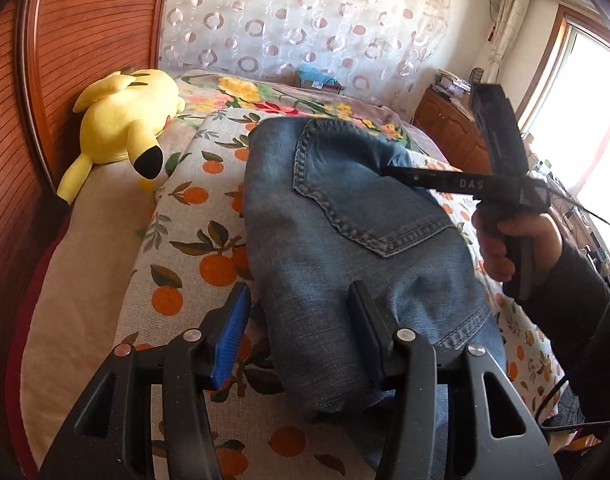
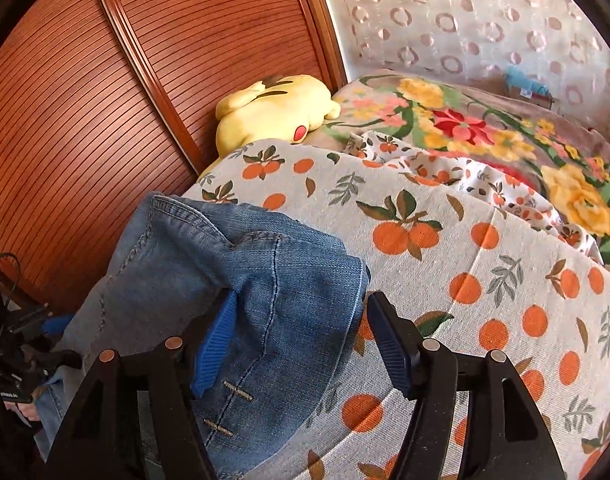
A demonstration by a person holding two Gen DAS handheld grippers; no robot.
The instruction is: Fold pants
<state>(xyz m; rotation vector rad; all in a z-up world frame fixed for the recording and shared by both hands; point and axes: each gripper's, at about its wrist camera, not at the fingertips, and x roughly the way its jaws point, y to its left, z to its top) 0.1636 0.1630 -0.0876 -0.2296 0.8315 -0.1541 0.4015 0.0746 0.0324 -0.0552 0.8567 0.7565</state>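
The blue jeans (image 1: 345, 232) lie folded in a thick bundle on the orange-print bedspread (image 1: 185, 280), back pocket up. My left gripper (image 1: 301, 304) is open, its fingers straddling the near edge of the bundle, not clamped. In the right wrist view the jeans (image 2: 233, 280) fill the lower left. My right gripper (image 2: 301, 320) is open, with the folded denim corner between its fingers; the left blue pad (image 2: 217, 344) is partly tucked under a fold. The right gripper also shows in the left wrist view (image 1: 389, 172), reaching over the jeans from the right.
A yellow plush toy (image 1: 121, 128) lies by the wooden headboard (image 1: 85, 40). A floral blanket (image 2: 485, 132) is piled at the far side of the bed. A wooden cabinet (image 1: 449, 128) and a bright window (image 1: 577, 100) stand to the right.
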